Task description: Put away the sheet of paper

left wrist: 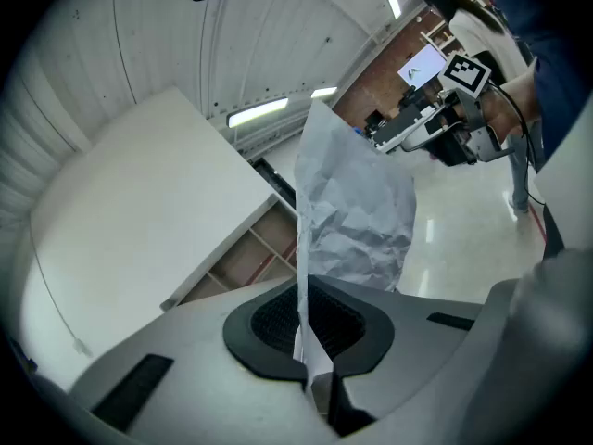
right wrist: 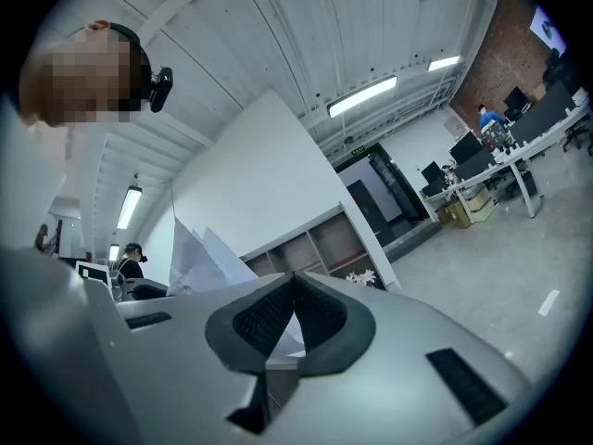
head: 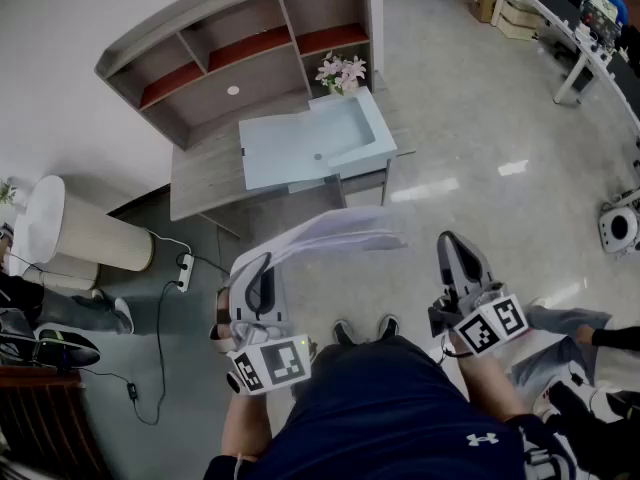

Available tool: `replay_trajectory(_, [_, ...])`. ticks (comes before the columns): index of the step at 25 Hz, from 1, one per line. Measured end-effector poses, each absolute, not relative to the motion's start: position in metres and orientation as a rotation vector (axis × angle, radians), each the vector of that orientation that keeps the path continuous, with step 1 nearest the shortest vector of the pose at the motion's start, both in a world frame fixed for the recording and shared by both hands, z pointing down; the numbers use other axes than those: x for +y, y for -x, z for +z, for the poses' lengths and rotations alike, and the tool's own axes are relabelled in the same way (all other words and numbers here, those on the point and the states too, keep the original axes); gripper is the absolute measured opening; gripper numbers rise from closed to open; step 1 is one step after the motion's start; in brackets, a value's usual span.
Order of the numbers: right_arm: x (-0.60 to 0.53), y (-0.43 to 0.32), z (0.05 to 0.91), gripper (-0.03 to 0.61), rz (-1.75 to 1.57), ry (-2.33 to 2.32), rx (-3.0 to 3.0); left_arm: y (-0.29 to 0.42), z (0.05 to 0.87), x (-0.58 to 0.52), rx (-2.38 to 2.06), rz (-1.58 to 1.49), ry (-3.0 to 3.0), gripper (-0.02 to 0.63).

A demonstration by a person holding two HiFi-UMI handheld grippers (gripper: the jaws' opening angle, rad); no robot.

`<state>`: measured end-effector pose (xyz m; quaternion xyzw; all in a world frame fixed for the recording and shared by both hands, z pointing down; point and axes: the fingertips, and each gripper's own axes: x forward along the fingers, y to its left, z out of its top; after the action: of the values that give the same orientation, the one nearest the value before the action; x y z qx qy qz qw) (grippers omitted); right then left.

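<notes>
A crumpled white sheet of paper [head: 340, 230] hangs in the air in front of me, above the floor and short of the desk. My left gripper [head: 264, 261] is shut on its near edge. In the left gripper view the sheet [left wrist: 357, 211] rises from between the pads, where the left gripper [left wrist: 301, 290] pinches it. My right gripper [head: 450, 240] is off to the right of the sheet, apart from it. Its jaws are shut with nothing in them [right wrist: 293, 281]. The paper [right wrist: 199, 258] shows at the left of the right gripper view.
A grey desk [head: 200, 183] with a light blue tray [head: 270, 148] stands ahead, with a shelf unit [head: 240, 48] and pink flowers [head: 342, 71] behind it. A white round bin [head: 60, 228] and a power strip [head: 184, 268] are on the floor to the left.
</notes>
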<state>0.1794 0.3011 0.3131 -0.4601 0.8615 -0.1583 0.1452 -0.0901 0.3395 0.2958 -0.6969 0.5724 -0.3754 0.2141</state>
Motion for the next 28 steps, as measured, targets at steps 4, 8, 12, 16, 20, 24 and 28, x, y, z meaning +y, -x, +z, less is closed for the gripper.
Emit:
replay_trajectory(4, [0.299, -0.189, 0.313, 0.012, -0.456, 1.323, 2.482, 0.082, 0.295, 0.338, 1.594, -1.045, 1.933, 0.017])
replay_trajectory(8, [0.295, -0.196, 0.312, 0.012, -0.457, 1.317, 2.482, 0.075, 0.295, 0.336, 1.600, -1.053, 1.929, 0.017])
replay_trajectory(12, [0.295, -0.205, 0.311, 0.012, -0.450, 1.300, 2.469, 0.068, 0.296, 0.334, 1.611, -1.050, 1.939, 0.017])
replay_trajectory(16, [0.291, -0.218, 0.309, 0.012, -0.446, 1.291, 2.458, 0.059, 0.297, 0.329, 1.620, -1.048, 1.947, 0.017])
replay_trajectory(20, [0.289, -0.232, 0.313, 0.012, -0.461, 1.291, 2.462, 0.049, 0.301, 0.327, 1.628, -1.063, 1.943, 0.017])
replay_trajectory(24, [0.287, -0.244, 0.322, 0.012, -0.480, 1.294, 2.472, 0.041, 0.306, 0.324, 1.641, -1.078, 1.933, 0.017])
replay_trajectory(28, [0.285, -0.248, 0.328, 0.012, -0.505, 1.302, 2.483, 0.039, 0.313, 0.318, 1.650, -1.088, 1.955, 0.017])
